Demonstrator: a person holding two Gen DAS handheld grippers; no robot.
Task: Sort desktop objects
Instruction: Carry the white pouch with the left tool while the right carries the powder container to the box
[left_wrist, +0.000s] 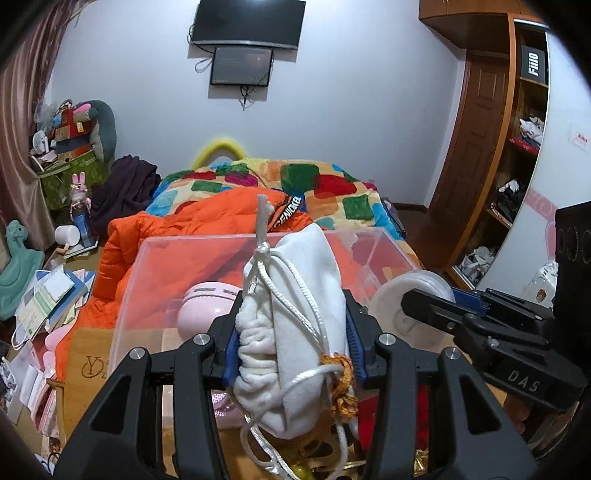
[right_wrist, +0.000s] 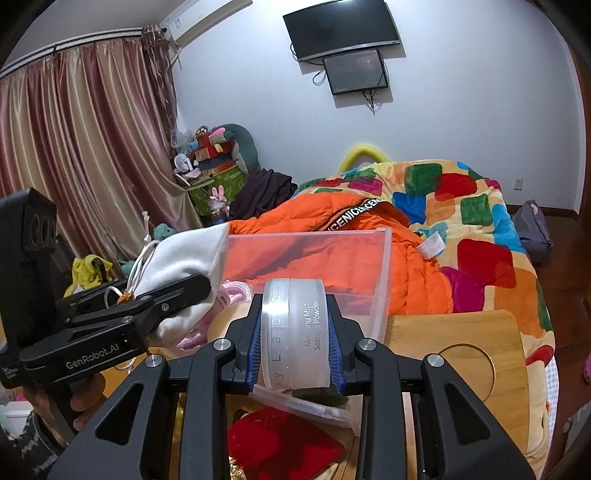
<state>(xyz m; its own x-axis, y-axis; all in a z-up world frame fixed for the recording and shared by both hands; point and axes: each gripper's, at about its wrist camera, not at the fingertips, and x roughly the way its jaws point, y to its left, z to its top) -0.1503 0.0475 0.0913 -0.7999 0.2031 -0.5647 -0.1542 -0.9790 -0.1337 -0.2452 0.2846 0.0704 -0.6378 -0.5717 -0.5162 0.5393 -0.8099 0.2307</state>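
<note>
Pouch (left_wrist: 291, 332) upright in left hand-held gripper (left_wrist: 293, 345) clamp, powder jar (right_wrist: 295, 332) on edge, clamped by right hand-held gripper (right_wrist: 297, 349)

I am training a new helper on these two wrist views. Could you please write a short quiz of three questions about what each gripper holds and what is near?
1. True or false: the left gripper is closed on a white drawstring pouch.
2. Multiple choice: what does the right gripper hold between its fingers? A) a red cloth B) a round setting powder jar C) a pink cord
3. Fill in the word: just beyond both grippers stands a clear plastic ___, with an orange jacket behind it.

Key
1. True.
2. B.
3. Box.
</note>
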